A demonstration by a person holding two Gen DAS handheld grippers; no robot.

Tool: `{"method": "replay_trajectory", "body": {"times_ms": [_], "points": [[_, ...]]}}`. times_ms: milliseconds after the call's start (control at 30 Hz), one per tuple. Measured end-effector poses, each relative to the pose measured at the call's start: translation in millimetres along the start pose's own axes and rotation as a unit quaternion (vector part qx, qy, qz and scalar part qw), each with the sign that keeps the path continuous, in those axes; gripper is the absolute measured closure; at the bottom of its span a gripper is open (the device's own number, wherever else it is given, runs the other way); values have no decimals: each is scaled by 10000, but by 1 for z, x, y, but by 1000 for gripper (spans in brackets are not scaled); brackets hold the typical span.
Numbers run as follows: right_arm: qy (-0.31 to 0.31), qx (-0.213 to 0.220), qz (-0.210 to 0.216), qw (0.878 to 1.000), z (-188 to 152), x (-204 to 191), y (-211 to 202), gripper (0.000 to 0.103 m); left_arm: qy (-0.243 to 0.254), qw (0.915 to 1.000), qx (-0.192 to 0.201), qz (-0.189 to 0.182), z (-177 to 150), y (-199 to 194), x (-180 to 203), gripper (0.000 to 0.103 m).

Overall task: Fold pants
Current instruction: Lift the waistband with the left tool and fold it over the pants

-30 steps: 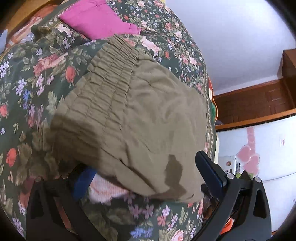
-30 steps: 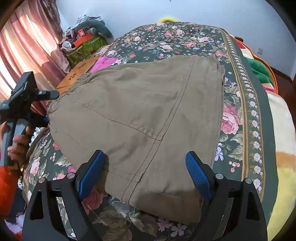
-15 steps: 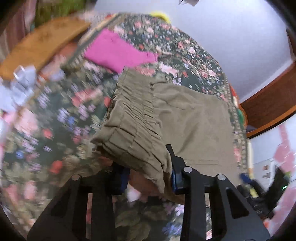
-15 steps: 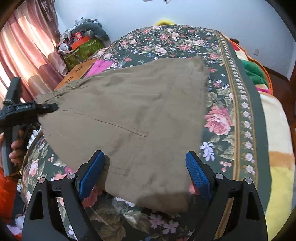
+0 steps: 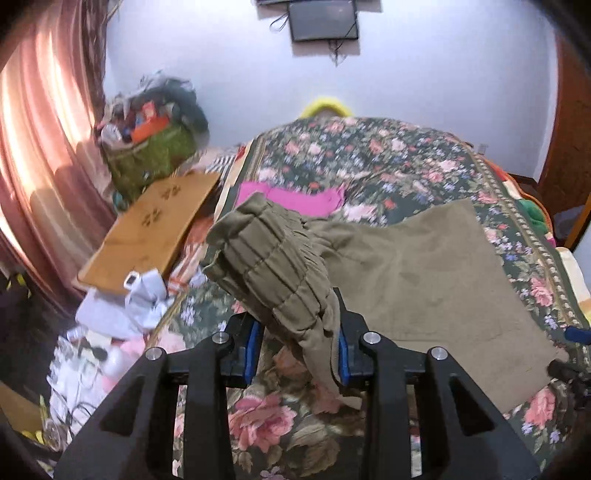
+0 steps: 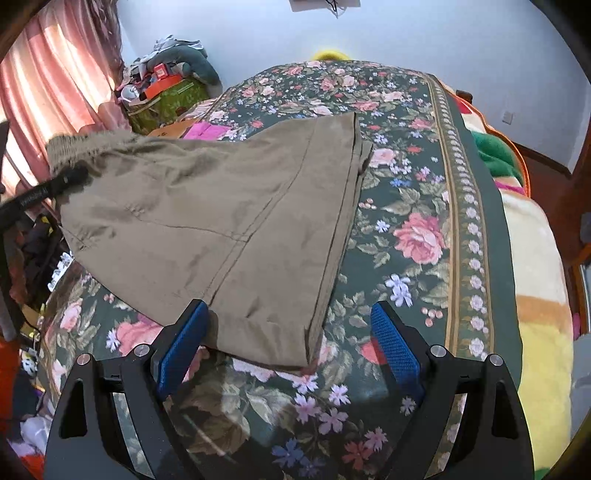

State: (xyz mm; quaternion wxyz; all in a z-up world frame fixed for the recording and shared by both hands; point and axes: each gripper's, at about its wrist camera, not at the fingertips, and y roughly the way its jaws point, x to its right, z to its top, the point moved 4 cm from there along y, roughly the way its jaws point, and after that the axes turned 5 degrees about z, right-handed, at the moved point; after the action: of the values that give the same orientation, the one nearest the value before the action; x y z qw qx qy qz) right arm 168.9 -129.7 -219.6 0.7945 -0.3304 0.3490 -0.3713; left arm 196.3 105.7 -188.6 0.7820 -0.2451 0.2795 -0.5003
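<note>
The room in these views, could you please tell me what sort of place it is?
Most likely a home bedroom: the pants lie on a bed with a floral cover, pink curtains hang at one side, and a small screen is on the wall.

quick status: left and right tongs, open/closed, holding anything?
Left tongs: closed on the elastic waistband of the olive pants, lifted off the bed.
Right tongs: open, holding nothing; the pants' hem lies between the pads.
</note>
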Motion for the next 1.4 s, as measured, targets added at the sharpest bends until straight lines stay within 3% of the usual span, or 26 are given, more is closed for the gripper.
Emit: {"method": "replay_trajectory", "body": {"times_ms": [200,600,900,1167,1400], "points": [[387,-73,189,9990,-9,10,5,16,-6,9988,189,-459,23,-21,21,71],[326,-65,166,9993,-10,7,4,16,193,9866,241,-1602,54,-49,91,79],[334,-36,213,9992,-10,9,4,16,592,9671,-411,-2441,42,-41,146,79],[364,-8,246,9990,-9,10,4,16,901,9503,-1051,-2788,17,-29,176,78],[422,22,293,9987,-10,11,3,16,1595,9388,-1218,-2799,-5,-30,195,60]]}}
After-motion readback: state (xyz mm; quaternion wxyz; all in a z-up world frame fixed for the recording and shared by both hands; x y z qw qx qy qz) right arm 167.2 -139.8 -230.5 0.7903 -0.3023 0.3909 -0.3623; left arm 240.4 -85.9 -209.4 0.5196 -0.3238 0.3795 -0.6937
